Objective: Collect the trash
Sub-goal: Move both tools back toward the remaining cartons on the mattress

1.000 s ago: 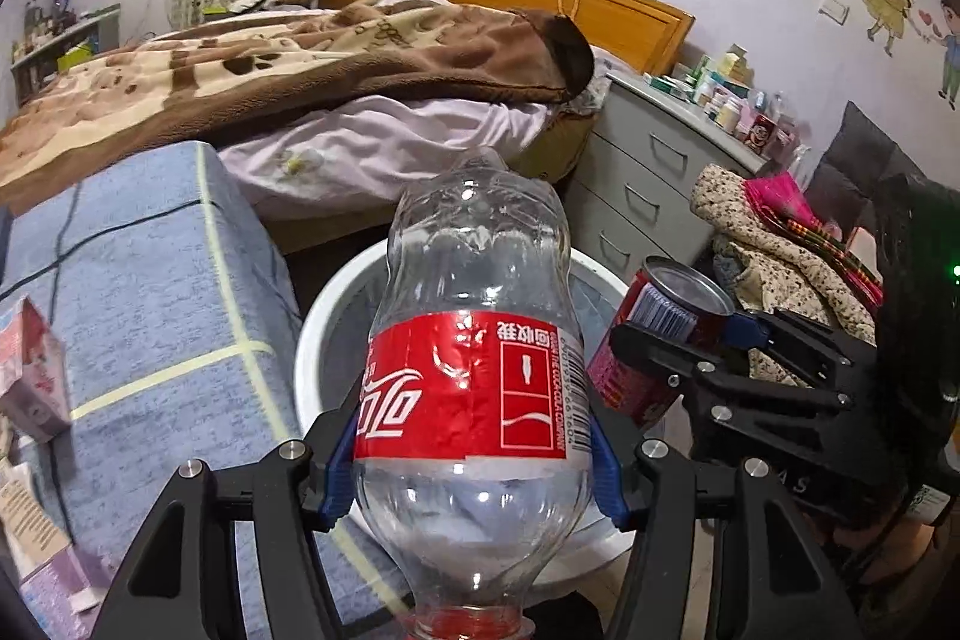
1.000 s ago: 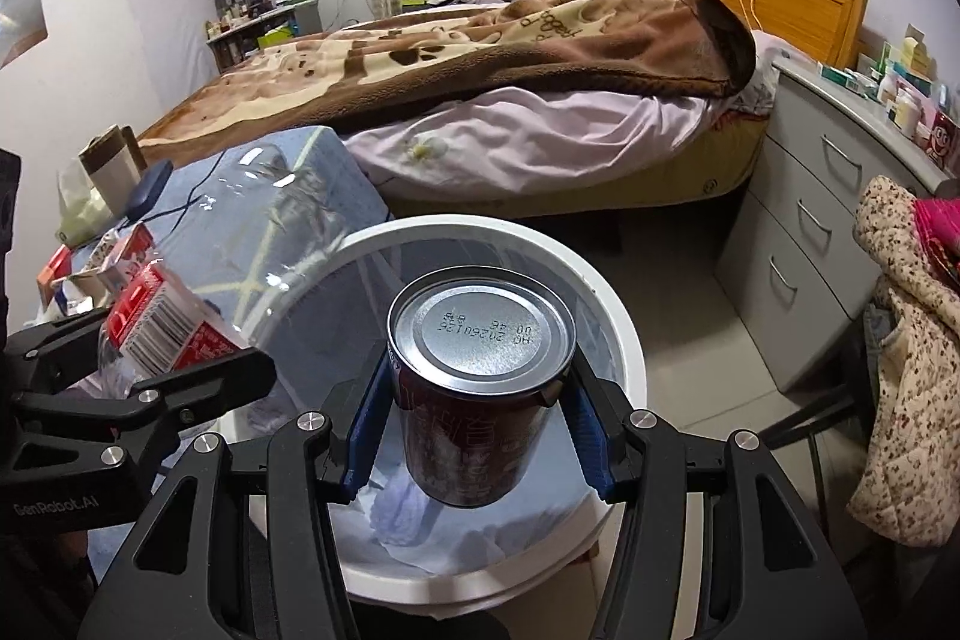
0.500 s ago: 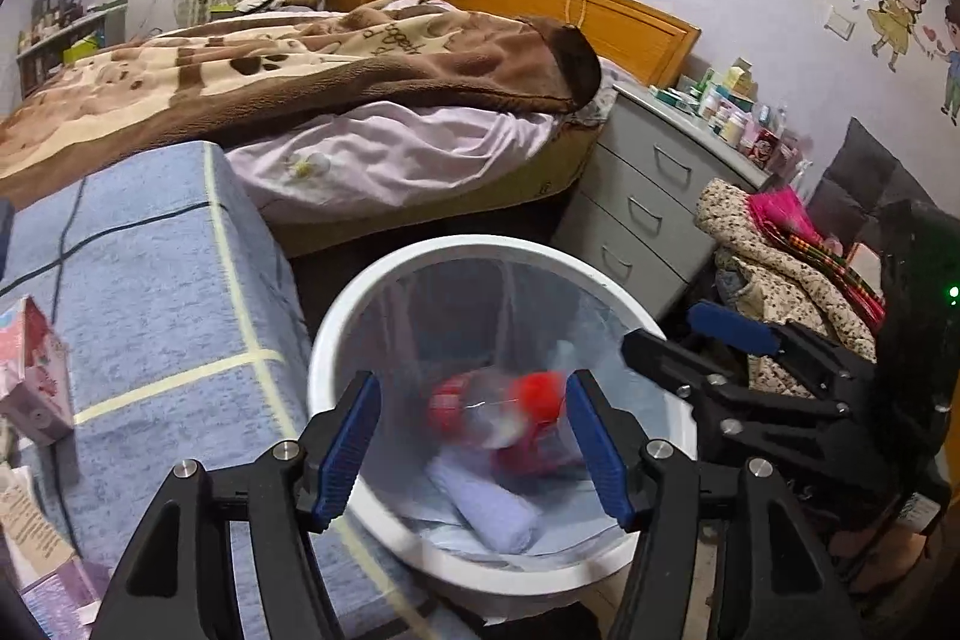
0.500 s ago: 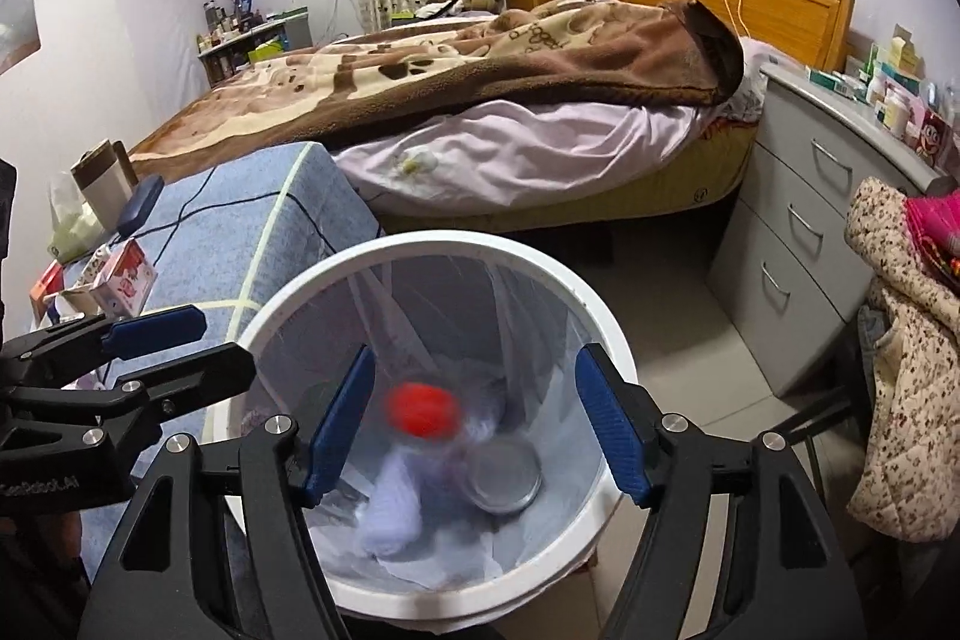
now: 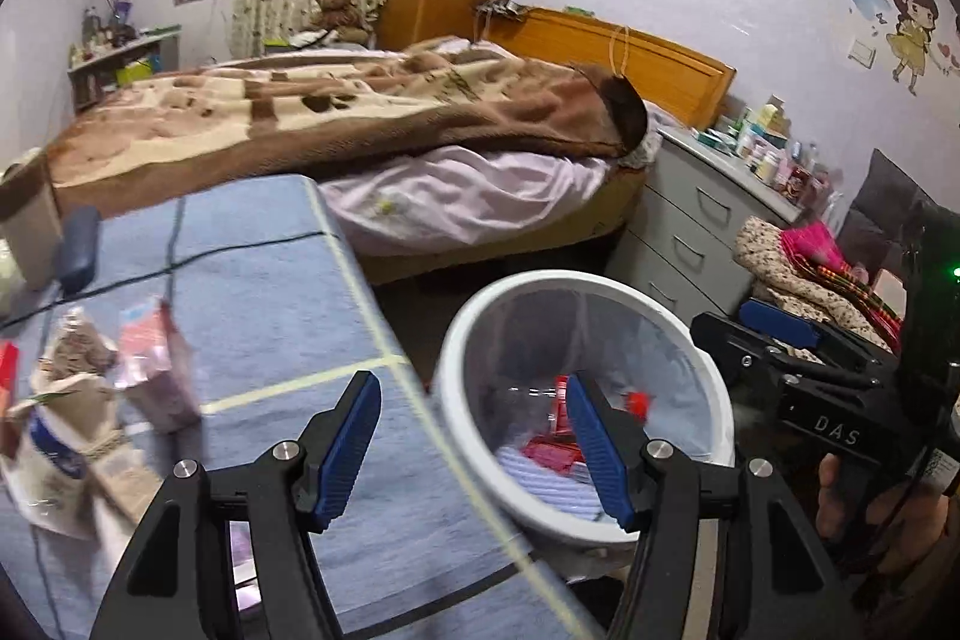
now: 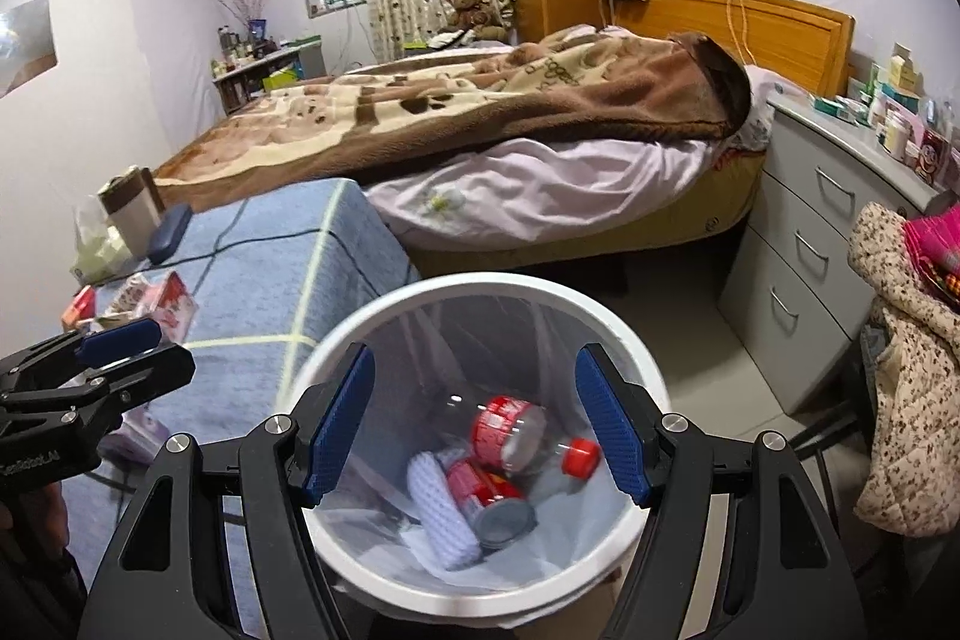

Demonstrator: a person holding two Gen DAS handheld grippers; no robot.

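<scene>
Both grippers, left (image 5: 474,445) and right (image 6: 474,424), stood apart and empty, the right's jaws having just opened, above the bin (image 6: 636,514), where bottle (image 6: 522,430) and can (image 6: 492,499) lay together.

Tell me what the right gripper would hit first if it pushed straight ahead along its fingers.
Probably the trash already in the white bin: the right gripper points into its mouth, at the plastic bottle. Depth is uncertain.

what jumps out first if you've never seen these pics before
The white trash bin sits front and centre, with a plastic bottle and a can lying inside. The right gripper hangs open and empty above it. Behind, a bed under a brown blanket fills the room.
</scene>
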